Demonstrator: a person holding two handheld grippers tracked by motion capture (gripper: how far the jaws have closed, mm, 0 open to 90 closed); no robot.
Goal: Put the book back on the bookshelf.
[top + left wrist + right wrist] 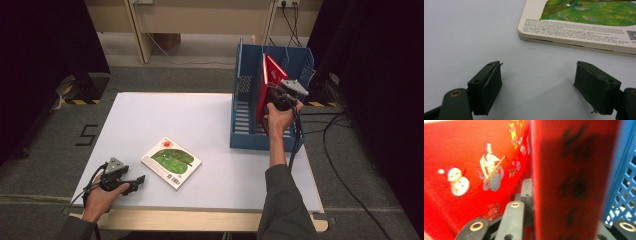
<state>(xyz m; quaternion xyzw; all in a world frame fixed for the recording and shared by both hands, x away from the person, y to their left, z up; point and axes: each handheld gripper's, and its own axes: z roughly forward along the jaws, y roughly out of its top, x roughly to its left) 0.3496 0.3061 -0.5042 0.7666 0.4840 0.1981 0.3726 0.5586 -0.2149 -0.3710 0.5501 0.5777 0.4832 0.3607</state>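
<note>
Red book (272, 75) stands in the blue rack (245, 107), upper right, right claw (277, 97) clamped on its spine. Green book (171, 162) lies on the table (210, 125), lower centre, unfiled; left claw (136, 183) open, empty.

Left tool (141, 178) low, jaws wide apart, right tool (274, 96) raised, arm outstretched, jaws clamped

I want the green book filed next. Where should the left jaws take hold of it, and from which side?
Judging by its pose, take the green book by the edge nearest the left gripper, coming in low and level. It lies flat on the table, so only its thin sides offer a grip; the open jaws already face that edge, and would need to slip one jaw under it.
</note>
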